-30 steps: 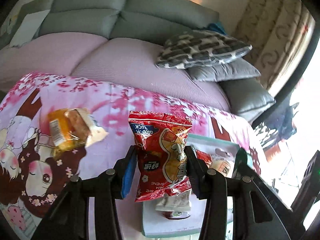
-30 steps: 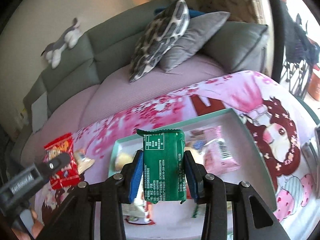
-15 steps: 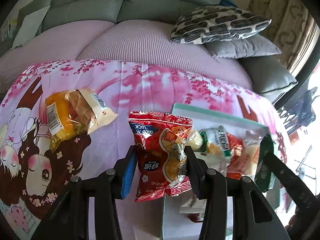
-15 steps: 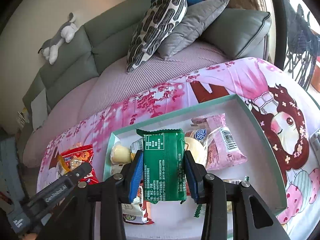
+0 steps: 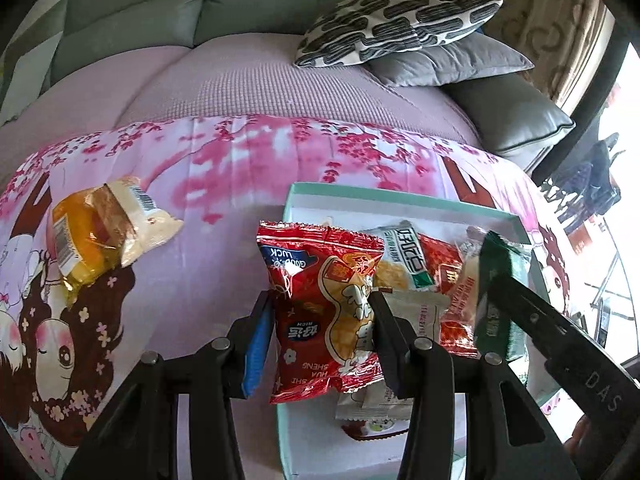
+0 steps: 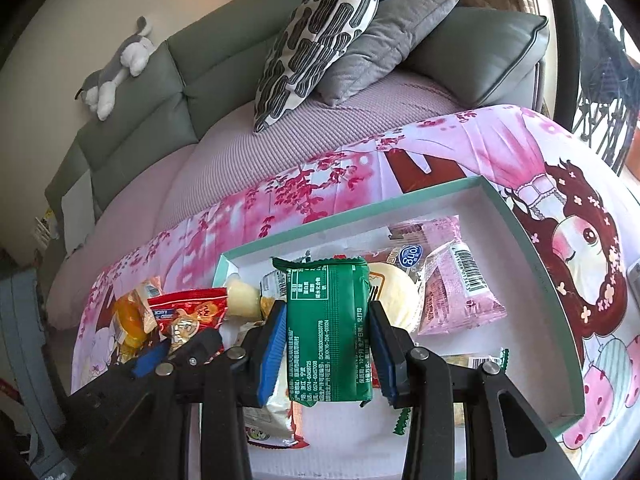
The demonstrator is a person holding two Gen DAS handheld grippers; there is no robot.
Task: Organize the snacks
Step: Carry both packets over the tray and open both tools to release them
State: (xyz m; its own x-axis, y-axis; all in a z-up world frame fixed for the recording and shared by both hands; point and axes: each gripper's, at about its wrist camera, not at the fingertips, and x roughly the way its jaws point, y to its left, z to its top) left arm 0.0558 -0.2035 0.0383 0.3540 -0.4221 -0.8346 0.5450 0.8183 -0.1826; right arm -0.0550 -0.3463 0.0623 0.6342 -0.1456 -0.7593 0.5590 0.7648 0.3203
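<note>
So the left gripper had its pads clamped on a red peanut snack bag, dead centre of the left wrist frame, hanging over the near-left corner of the teal-rimmed tray. The right gripper was squeezing a green packet upright, mid-frame in its own view, above the tray's pile of snacks. An orange wrapped snack sat alone on the pink cartoon blanket, left of frame.
</note>
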